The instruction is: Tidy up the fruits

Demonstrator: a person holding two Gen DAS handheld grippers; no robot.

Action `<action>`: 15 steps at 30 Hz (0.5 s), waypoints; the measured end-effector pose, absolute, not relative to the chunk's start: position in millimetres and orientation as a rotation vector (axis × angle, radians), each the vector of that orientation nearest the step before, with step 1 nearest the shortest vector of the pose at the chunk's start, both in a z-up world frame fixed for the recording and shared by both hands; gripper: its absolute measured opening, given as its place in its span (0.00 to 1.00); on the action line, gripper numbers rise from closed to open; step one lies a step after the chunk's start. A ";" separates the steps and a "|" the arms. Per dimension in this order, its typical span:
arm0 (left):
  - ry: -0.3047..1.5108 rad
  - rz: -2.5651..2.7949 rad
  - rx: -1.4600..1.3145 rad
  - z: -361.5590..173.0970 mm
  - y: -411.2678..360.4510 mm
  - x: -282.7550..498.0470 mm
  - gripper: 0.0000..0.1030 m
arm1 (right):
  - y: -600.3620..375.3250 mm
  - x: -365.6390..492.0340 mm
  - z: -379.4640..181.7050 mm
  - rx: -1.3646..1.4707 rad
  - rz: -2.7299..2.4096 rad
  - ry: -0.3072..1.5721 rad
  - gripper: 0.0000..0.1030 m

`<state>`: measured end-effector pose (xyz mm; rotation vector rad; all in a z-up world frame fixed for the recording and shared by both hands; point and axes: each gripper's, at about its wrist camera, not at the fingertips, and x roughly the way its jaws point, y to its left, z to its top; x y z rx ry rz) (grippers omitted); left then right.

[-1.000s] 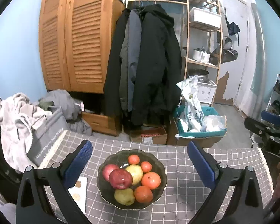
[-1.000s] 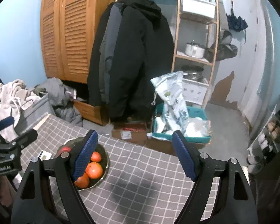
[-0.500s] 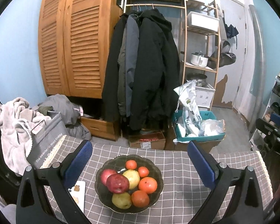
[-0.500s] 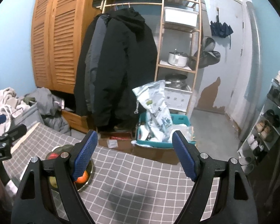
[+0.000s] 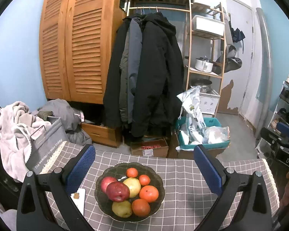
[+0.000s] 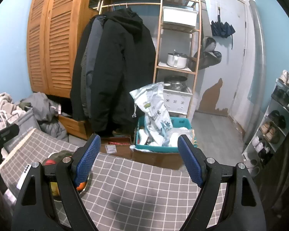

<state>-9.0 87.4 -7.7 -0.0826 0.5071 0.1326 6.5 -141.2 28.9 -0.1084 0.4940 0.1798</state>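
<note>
Fruits are sitting in a dark glass bowl [image 5: 106,204] at the lower centre of the left wrist view, on a table covered by a grey checked cloth [image 5: 183,175]. A red apple [image 5: 117,191] is lying at the left of the pile, touching a yellow pear [image 5: 133,186]; a large orange [image 5: 149,193] is resting to the right, and a second pear [image 5: 122,208] is lying at the near rim. The left gripper [image 5: 143,170] is hovering above the bowl with its jaws spread wide and nothing between them. In the right wrist view, the right gripper [image 6: 138,159] is standing likewise wide apart and empty over bare cloth, while the bowl is showing only partly at the lower left, behind the blue left finger [image 6: 86,159]. A white phone [image 5: 79,200] is lying just left of the bowl.
</note>
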 end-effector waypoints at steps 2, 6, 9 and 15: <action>0.504 0.132 -0.084 -7.3 87.3 -9.1 1.00 | -141.2 6.7 28.9 -0.109 0.180 0.494 0.78; 0.501 0.132 -0.090 -5.6 87.8 -9.8 1.00 | -141.2 6.5 28.8 -0.110 0.181 0.495 0.78; 0.501 0.132 -0.086 -5.6 88.0 -9.7 1.00 | -140.8 6.6 28.8 -0.111 0.179 0.494 0.78; 0.486 0.150 -0.033 -2.6 85.2 -12.6 1.00 | -140.5 6.6 28.8 -0.110 0.180 0.495 0.78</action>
